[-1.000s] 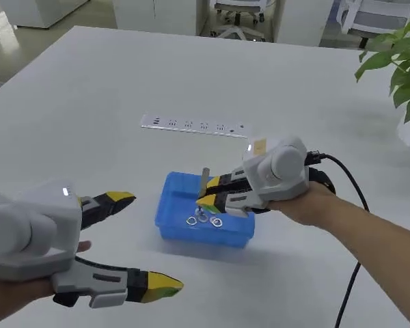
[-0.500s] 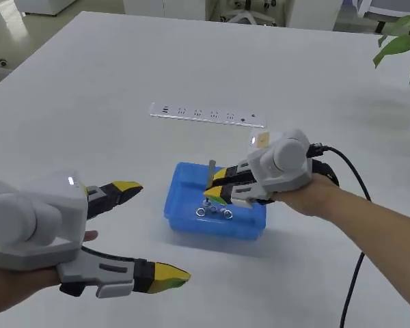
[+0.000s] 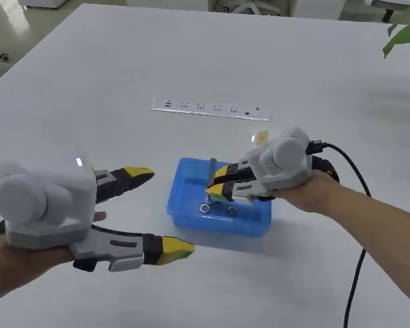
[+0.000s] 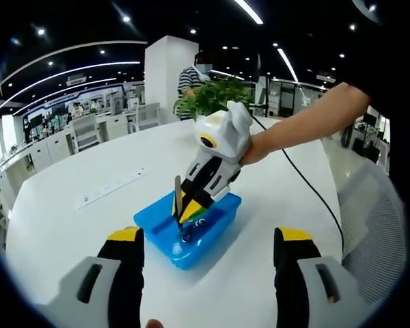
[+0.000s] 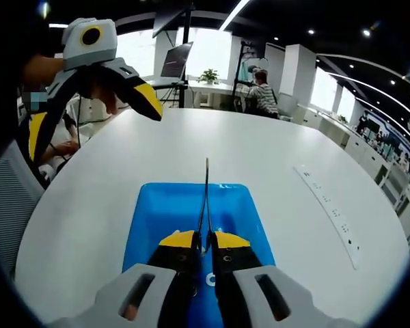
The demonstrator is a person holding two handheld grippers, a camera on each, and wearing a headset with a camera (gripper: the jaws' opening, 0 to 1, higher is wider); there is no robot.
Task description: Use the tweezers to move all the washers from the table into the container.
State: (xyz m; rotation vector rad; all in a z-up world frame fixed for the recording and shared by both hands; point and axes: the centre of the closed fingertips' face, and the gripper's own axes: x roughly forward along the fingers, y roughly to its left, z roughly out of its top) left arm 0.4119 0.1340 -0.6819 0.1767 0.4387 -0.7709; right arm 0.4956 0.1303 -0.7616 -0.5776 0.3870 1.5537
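The right gripper is clamped on the tweezers, tips down inside the blue container. Washers lie just beneath it. The left gripper hangs apart, empty. The task looks nearly done.

Far side: open desk on every side of the power strip.
Container: right gripper, fingers clamped on the tweezers, covers its right half.
Near left: left gripper, fingers spread wide, crowds the container's left edge.
Near right: an arm and a black cable cross the desk.
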